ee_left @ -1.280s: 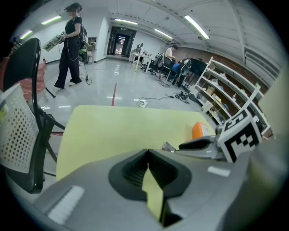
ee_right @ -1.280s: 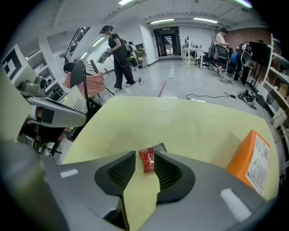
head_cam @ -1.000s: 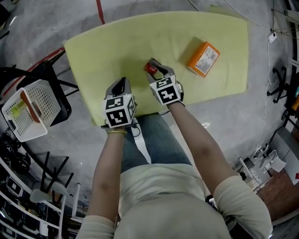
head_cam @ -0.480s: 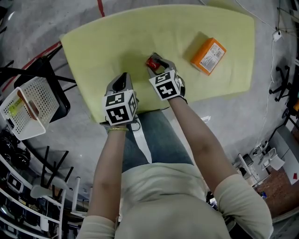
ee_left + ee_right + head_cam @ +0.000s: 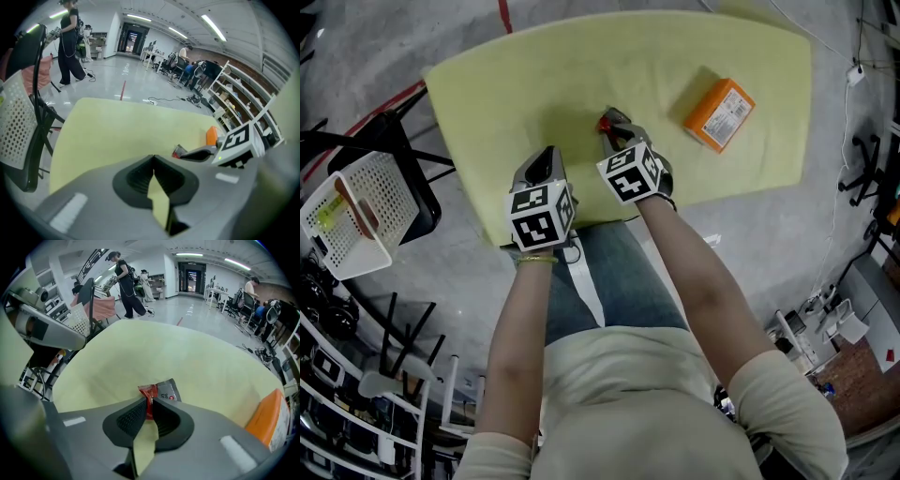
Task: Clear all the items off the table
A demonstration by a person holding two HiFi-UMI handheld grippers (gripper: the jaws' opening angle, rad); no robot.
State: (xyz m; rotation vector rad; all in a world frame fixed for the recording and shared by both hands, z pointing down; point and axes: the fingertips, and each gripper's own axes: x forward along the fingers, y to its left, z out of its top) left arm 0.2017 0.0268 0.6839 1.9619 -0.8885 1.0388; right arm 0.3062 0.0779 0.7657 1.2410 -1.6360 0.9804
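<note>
A small red and grey snack packet [image 5: 604,121] lies on the pale yellow table [image 5: 525,84]. My right gripper [image 5: 610,128] points down at it. Its jaws have just been closing, and in the right gripper view [image 5: 148,405] they pinch the red end of the packet [image 5: 161,391]. An orange box [image 5: 718,113] lies flat farther right on the table, seen also as the orange box [image 5: 269,420] in the right gripper view. My left gripper [image 5: 542,167] hovers near the table's front edge, shut [image 5: 153,160] with nothing in it.
A white perforated basket [image 5: 356,217] holding a few items stands on a black chair left of the table. Grey floor with a red line surrounds the table. Shelving and cables lie along the room's edges; people stand far off.
The right gripper's jaws have closed onto the red end of the packet, and the gripper has rolled slightly. The left gripper has stayed where it was.
</note>
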